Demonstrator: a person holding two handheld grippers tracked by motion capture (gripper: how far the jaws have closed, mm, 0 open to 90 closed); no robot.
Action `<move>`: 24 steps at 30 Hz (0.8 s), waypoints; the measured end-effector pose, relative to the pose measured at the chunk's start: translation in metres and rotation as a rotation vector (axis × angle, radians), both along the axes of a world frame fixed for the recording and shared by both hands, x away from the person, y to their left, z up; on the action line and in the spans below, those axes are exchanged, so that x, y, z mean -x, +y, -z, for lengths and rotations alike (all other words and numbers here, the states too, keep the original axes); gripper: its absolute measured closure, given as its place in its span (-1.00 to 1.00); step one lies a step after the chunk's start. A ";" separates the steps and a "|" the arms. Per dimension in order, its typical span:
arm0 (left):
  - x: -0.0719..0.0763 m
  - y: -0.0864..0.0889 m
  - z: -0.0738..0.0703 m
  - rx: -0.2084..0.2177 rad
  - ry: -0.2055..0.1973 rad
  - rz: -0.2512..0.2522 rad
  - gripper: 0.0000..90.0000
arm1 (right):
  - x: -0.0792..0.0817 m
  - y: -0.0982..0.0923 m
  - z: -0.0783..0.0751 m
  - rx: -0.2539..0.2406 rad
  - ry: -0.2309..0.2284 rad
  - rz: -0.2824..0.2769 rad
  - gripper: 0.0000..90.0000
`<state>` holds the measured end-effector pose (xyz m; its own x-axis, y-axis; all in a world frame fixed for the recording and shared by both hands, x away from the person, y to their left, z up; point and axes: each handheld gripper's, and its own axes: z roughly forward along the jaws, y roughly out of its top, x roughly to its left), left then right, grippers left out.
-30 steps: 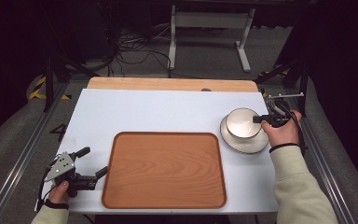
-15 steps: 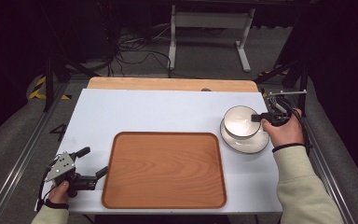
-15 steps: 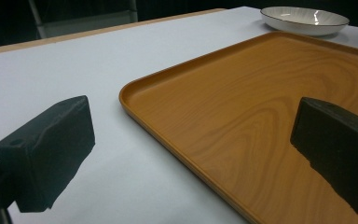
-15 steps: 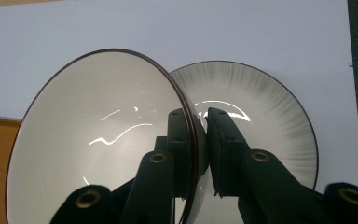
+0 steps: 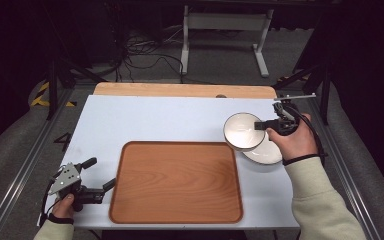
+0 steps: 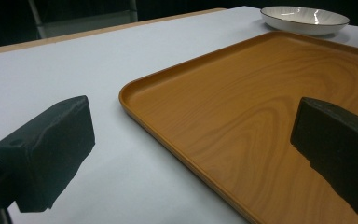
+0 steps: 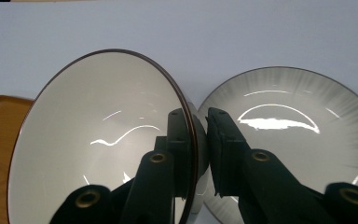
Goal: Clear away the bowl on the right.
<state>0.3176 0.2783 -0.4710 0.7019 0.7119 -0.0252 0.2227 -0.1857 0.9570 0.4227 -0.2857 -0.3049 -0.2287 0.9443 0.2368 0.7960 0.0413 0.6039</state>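
Desk [image 5: 170, 122] surface, pale and matte, carries everything here. At its near left corner the left claw [image 5: 100, 176] sits low by the person's left hand [image 5: 65, 202], its jaws spread wide with nothing between them — in the left gripper view one jaw stands over the bare desk, the other over the tray's near corner. The wooden tray [image 5: 176, 181] lies flat in the middle of the near half, rounded at the corners, with a shallow raised rim and nothing on it. To its right, just past its far right corner, the bowl [image 5: 243, 131] is held up and tilted, its pale inside showing, its dark-edged rim pinched by the right claw [image 5: 261, 126]: in the right gripper view one jaw is inside the bowl and the other against its outer wall. The plate [image 5: 265, 152] lies flat on the desk beside and partly beneath the bowl. The right hand [image 5: 292, 140] grips the tool from the desk's right edge, its pale sleeve [image 5: 320, 200] running down to the bottom of the high view.
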 end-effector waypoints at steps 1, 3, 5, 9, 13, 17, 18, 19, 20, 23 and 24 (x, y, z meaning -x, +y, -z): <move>0.000 0.000 0.000 0.000 0.000 0.000 -0.99 | 0.000 0.000 0.000 0.000 0.000 0.000 0.78; 0.000 0.000 0.000 0.000 0.000 0.000 -0.99 | 0.003 0.011 -0.003 -0.012 0.002 -0.038 0.77; 0.000 0.000 0.000 0.000 0.000 0.000 -0.99 | 0.005 0.019 -0.006 -0.024 0.003 -0.063 0.77; 0.000 0.000 0.000 0.002 0.001 0.000 -0.99 | 0.008 0.031 -0.010 -0.034 0.003 -0.091 0.77; 0.000 0.000 0.000 0.000 0.001 0.002 -0.99 | 0.012 0.049 -0.017 -0.052 -0.001 -0.127 0.77; 0.000 0.000 0.000 0.000 0.001 0.002 -0.99 | 0.012 0.058 -0.019 -0.076 0.005 -0.147 0.77; 0.000 0.000 0.000 0.000 0.002 0.002 -0.99 | 0.012 0.061 -0.019 -0.077 0.007 -0.152 0.77; 0.000 0.000 0.000 -0.001 0.000 0.002 -0.99 | 0.012 0.064 -0.019 -0.077 0.007 -0.158 0.77; 0.000 0.000 0.000 -0.001 0.000 0.002 -0.99 | 0.013 0.067 -0.019 -0.077 0.008 -0.164 0.77; 0.000 0.000 0.000 -0.001 0.000 0.002 -0.99 | 0.013 0.076 -0.021 -0.084 0.014 -0.185 0.76; 0.000 0.000 0.000 0.000 0.002 0.003 -0.99 | 0.014 0.080 -0.021 -0.088 0.016 -0.195 0.76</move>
